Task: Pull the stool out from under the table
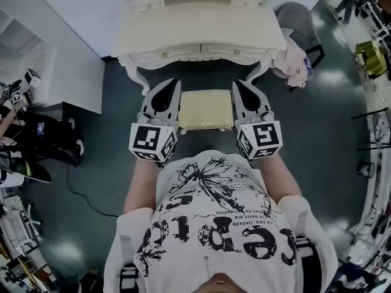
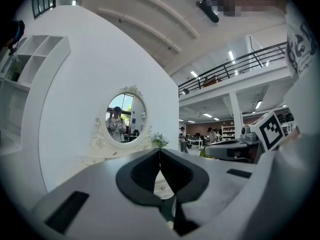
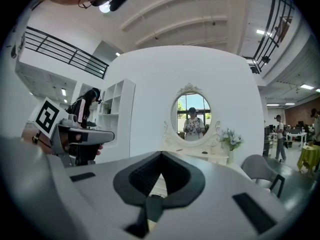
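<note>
Head view, working outward from the tools: holding left gripper (image 1: 175, 84) and right gripper (image 1: 237, 84) with jaws pressed together, clasping nothing, tips pointing toward the table (image 1: 201, 38); reading the same closed state in both gripper views. Flanking the stool (image 1: 206, 108) at its short ends, one tool to each side, equally near, sitting just beside it, with contact not being clear. Lying long axis crosswise, parallel to the table's front edge and just in front of it. Judging the pull as running straight back toward the person's torso. Offering open floor (image 1: 317, 139) on either side, though standing close behind the seat and crowding that path; minding the grey chair (image 1: 299, 17) at right and the white partition (image 1: 67, 72) at left.
</note>
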A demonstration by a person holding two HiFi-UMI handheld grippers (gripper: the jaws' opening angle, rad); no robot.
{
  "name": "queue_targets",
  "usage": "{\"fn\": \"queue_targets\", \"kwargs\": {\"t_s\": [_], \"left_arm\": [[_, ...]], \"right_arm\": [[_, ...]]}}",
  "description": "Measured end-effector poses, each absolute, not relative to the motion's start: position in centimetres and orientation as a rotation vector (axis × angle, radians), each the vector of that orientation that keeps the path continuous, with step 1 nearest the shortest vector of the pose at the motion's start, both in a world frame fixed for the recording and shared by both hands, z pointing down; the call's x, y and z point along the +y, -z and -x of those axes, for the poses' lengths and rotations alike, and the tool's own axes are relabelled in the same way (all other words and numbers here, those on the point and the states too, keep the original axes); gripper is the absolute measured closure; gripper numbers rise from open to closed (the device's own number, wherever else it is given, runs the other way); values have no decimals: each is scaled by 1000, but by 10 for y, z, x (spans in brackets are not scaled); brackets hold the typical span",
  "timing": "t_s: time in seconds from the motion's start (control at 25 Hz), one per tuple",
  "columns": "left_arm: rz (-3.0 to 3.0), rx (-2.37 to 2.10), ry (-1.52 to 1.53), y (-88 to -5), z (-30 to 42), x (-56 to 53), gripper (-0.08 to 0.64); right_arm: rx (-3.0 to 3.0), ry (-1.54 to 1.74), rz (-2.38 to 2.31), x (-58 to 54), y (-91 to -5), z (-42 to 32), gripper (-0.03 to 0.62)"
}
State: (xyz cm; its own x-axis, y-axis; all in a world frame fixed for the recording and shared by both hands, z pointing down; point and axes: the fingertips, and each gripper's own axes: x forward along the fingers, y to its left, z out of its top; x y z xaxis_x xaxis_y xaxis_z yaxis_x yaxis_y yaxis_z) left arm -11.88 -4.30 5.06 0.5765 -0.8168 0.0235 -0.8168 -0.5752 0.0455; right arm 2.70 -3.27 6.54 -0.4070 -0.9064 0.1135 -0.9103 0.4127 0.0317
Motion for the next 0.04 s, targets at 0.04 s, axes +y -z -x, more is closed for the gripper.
{"fn": "queue_targets", "kwargs": {"t_s": [0.04], "left_arm": [[-2740,-1426,7,-50,120,-44,540]], "right_arm": [[-2543,-53,-1645,-34,-66,-27,575]]}}
